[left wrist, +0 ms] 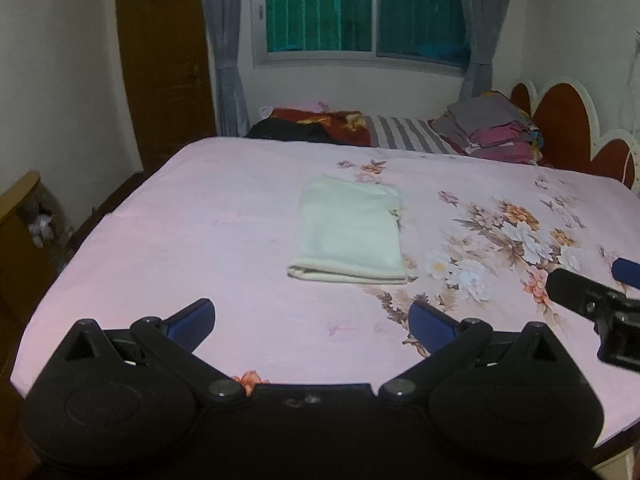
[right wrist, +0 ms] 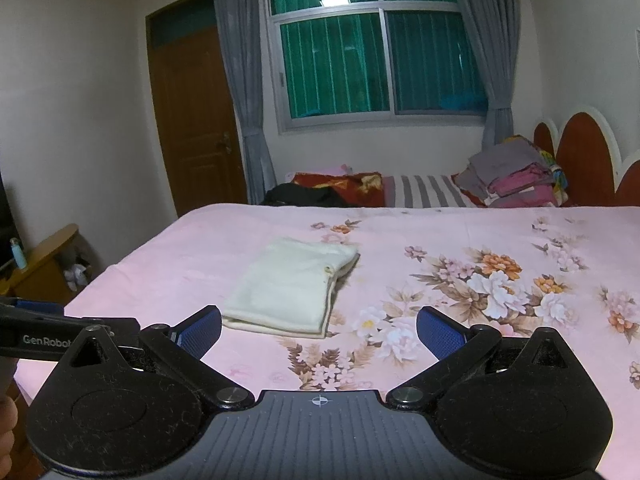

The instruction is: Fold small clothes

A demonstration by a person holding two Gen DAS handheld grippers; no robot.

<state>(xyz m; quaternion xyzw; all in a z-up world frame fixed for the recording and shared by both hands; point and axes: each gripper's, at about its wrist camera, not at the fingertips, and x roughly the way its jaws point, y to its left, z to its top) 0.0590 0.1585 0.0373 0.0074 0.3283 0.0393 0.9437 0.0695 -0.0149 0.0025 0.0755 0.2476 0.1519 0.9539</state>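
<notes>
A cream-white garment (left wrist: pixel 348 232) lies folded into a neat rectangle on the pink floral bedsheet (left wrist: pixel 180 220). It also shows in the right wrist view (right wrist: pixel 292 286), left of centre. My left gripper (left wrist: pixel 312 322) is open and empty, held above the sheet just short of the garment's near edge. My right gripper (right wrist: pixel 319 330) is open and empty, near the garment's near right corner. The right gripper also shows at the right edge of the left wrist view (left wrist: pixel 592 284). The left gripper's side shows at the left edge of the right wrist view (right wrist: pixel 40 320).
A stack of folded clothes (left wrist: pixel 492 128) sits at the far right by the red headboard (left wrist: pixel 564 116). Dark and red fabrics (left wrist: pixel 312 124) lie at the far side of the bed. A wooden door (right wrist: pixel 192 120) and a low shelf (right wrist: pixel 44 264) stand left.
</notes>
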